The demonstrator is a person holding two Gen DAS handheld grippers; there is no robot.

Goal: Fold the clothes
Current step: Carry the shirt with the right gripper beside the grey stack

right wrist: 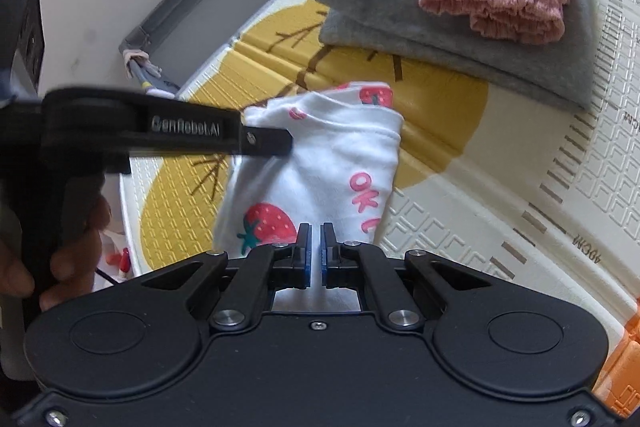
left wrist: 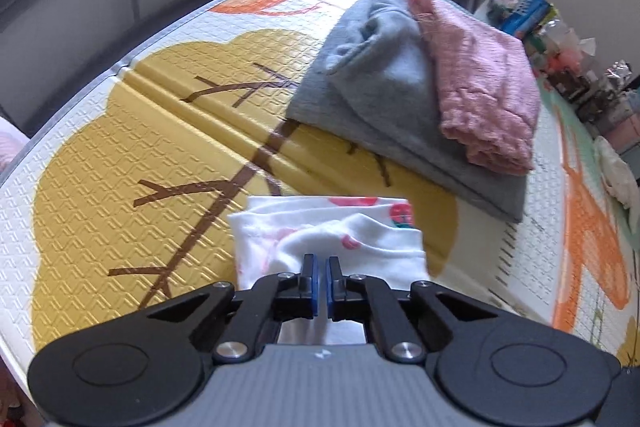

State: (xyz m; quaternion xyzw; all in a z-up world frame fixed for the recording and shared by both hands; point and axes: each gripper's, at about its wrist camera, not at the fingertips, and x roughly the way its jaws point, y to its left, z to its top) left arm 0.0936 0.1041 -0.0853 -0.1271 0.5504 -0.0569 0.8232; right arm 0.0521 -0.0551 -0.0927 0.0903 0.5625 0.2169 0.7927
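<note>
Held between both tongs: a small white garment (right wrist: 320,163) with strawberry print and pink letters, lifted a little above the play mat (left wrist: 100,187). Nearly closed left tongs (left wrist: 321,269), blue pads almost together, pinching one edge of the white cloth just in front of them; garment bunched and folded there, hanging down below the pads. Right tongs (right wrist: 316,241) in the same state, only a thin slit between the pads, white fabric gripped in that slit near a printed strawberry. Seen from the right wrist view, left tongs (right wrist: 276,143) reaching in from the left side, level and sideways, tip touching the upper left part of the garment. Behind its handle, a hand (right wrist: 60,259) wrapped around the black grip, fingers curled, partly blurred. Beyond the white garment, well apart from it, lay a folded grey garment (left wrist: 360,99) flat on the mat, with a folded pink garment (left wrist: 488,87) resting on top. At the far right of the left wrist view, a clutter of small things, too blurred to tell.
</note>
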